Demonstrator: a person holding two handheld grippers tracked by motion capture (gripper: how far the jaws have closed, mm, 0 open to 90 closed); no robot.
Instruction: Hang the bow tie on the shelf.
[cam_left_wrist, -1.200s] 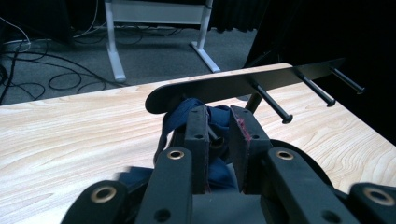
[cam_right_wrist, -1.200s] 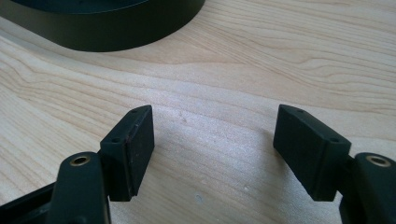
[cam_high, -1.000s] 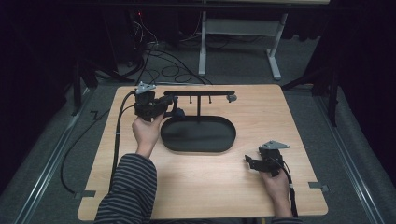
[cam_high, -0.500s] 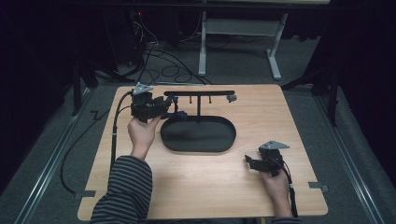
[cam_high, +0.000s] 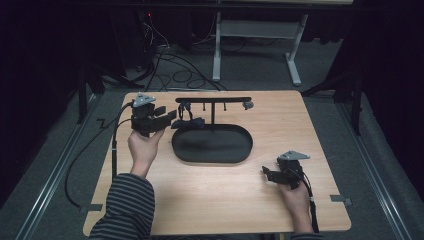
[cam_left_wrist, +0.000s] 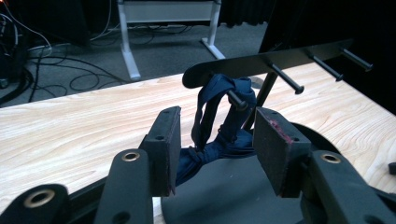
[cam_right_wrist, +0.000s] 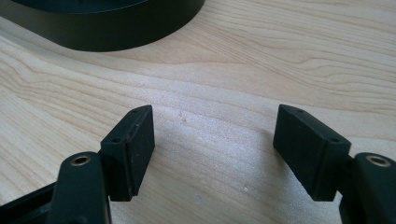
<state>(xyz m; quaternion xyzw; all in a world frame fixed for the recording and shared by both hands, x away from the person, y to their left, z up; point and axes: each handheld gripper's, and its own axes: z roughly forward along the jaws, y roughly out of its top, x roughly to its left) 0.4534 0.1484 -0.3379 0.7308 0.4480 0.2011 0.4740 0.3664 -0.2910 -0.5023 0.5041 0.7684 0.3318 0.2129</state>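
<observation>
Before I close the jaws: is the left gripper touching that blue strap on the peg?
Apart. The left gripper view shows the left gripper open, its jaws standing short of the blue strap.

**Where our three cameras look**

From above our side, we look forward and down on the whole wooden table (cam_high: 210, 200), with dark floor and cables beyond. The left gripper view rides low, close behind its jaws, facing the peg rack (cam_left_wrist: 280, 60) and the black oval tray (cam_left_wrist: 233, 196), both also seen from above. The right gripper view sits very near the tabletop; the dark rim at its top is probably that same tray (cam_right_wrist: 102, 28).
</observation>
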